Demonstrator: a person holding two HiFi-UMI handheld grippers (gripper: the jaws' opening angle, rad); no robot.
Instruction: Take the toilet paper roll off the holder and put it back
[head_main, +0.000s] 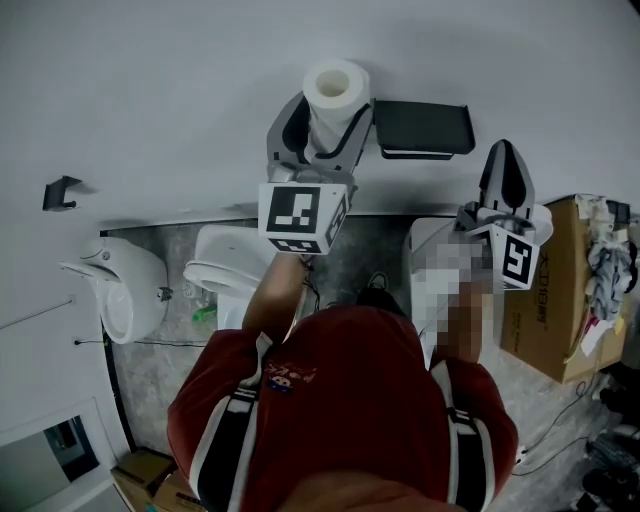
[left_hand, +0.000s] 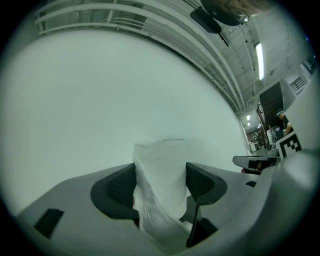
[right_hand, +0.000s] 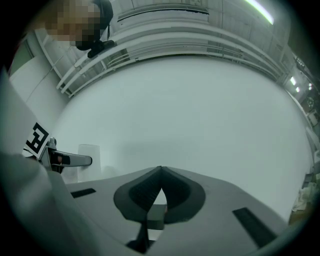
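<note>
A white toilet paper roll stands upright between the jaws of my left gripper, held up in front of the white wall. In the left gripper view the roll fills the gap and both dark pads press its sides. The dark holder with its flat top juts from the wall just right of the roll, apart from it; it shows as a dark bar at the right. My right gripper is raised right of the holder, jaws together and empty.
Below are a white toilet and a white urinal on a grey floor. A cardboard box with cloths stands at the right. A small dark hook is fixed to the wall at the left.
</note>
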